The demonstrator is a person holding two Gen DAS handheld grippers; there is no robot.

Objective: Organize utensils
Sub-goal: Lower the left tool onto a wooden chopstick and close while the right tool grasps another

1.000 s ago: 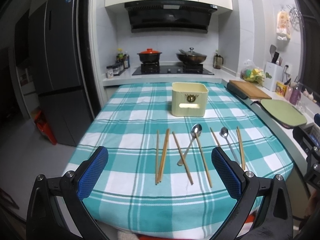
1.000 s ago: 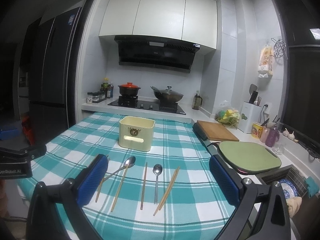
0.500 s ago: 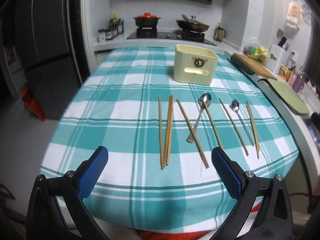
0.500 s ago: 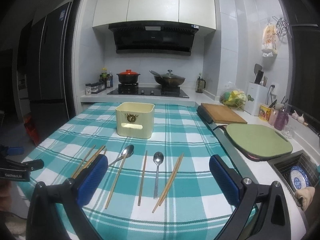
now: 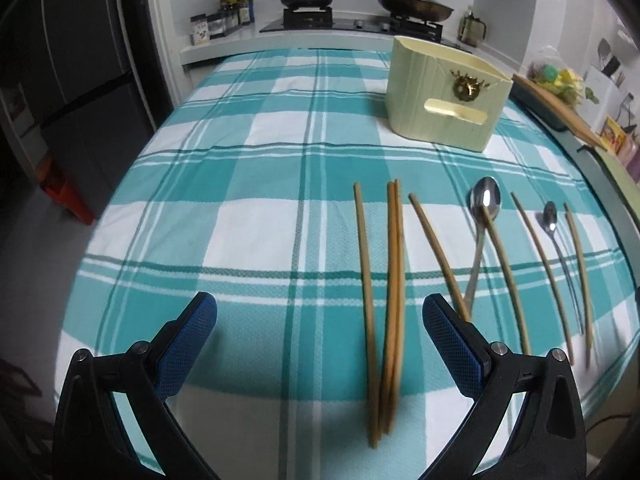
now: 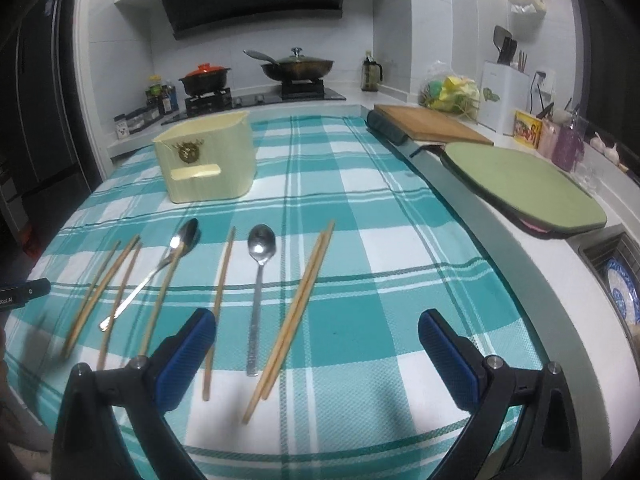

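Checked cloth (image 5: 256,184) over table, near edge just under both tools
Left gripper (image 5: 320,332): jaws spread wide, empty, above the near end of three chopsticks (image 5: 394,280); bare cloth to its left up to the table edge
Right gripper (image 6: 316,344): jaws spread wide, empty, over a chopstick pair (image 6: 298,308) and small spoon (image 6: 260,264); bare cloth to its right up to the counter edge
Large spoon (image 6: 168,258) crossing a chopstick, mid row
Cream holder (image 6: 208,160) upright behind the row, well apart, open cloth between
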